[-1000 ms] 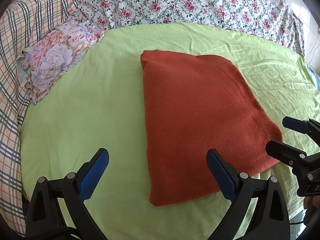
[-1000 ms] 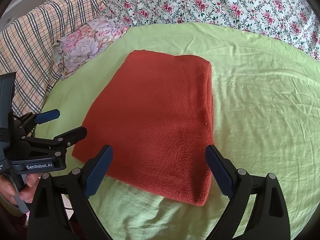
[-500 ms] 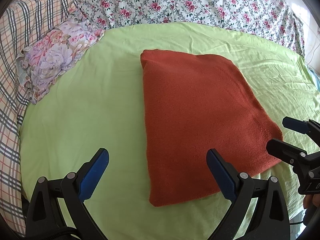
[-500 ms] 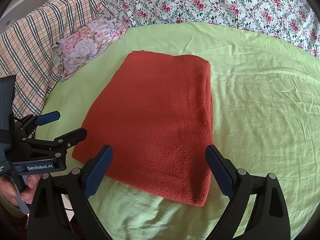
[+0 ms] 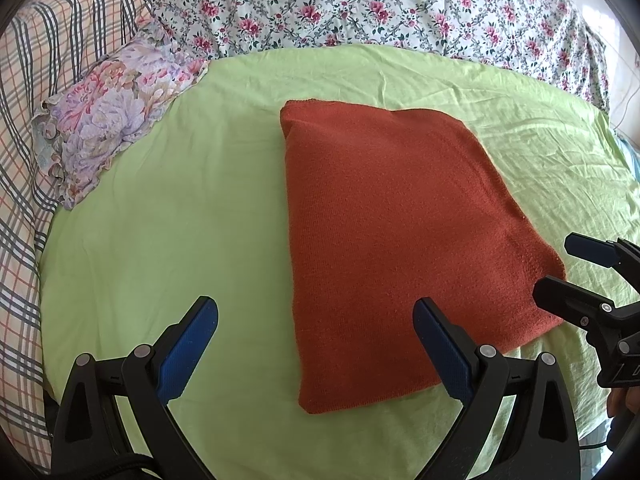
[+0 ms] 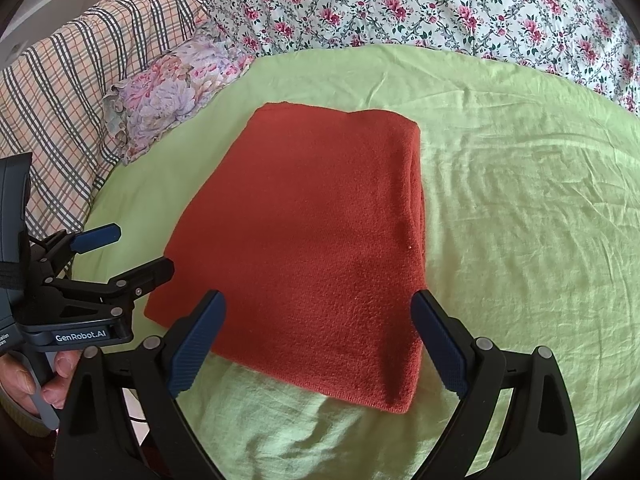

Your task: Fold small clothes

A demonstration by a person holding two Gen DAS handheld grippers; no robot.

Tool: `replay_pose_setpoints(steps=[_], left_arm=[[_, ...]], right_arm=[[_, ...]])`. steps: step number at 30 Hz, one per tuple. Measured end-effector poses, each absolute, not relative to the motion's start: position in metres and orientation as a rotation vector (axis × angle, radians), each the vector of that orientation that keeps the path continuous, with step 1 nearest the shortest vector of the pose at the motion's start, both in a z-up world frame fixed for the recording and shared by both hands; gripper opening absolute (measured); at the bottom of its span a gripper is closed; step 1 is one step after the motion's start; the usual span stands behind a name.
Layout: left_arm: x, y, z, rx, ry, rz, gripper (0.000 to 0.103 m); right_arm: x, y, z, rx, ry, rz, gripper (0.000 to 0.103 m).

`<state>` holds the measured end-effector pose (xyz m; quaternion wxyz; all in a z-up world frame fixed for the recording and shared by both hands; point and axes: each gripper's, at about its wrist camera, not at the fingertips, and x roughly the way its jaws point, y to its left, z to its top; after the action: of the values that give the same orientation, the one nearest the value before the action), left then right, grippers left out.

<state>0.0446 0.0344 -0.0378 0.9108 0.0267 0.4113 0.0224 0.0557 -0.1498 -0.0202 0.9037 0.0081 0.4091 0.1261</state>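
Observation:
A rust-red cloth (image 5: 396,240) lies folded into a flat rectangle on the light green sheet (image 5: 180,220); it also shows in the right wrist view (image 6: 320,240). My left gripper (image 5: 316,344) is open and empty, hovering over the cloth's near left corner. My right gripper (image 6: 320,340) is open and empty, over the cloth's near right edge. Each gripper shows in the other's view: the right one (image 5: 560,268) at the cloth's right corner, the left one (image 6: 140,252) at its left corner.
A small floral pillow (image 5: 108,120) lies at the left of the green sheet, also seen in the right wrist view (image 6: 168,96). A rose-patterned bedspread (image 5: 360,4) runs along the back. A plaid cover (image 5: 36,80) lies on the far left.
Both grippers have stayed open and nearly still. The right wrist view has shifted slightly, with the cloth unchanged.

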Motion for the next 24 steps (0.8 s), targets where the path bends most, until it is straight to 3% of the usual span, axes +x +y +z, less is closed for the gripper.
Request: replay_pose_setpoints(steps=[24], left_arm=[[0.058,0.037,-0.032,0.058,0.832,0.026,0.098]], right_arm=[[0.064,-0.149,-0.015,0.036,0.836,0.259,0.094]])
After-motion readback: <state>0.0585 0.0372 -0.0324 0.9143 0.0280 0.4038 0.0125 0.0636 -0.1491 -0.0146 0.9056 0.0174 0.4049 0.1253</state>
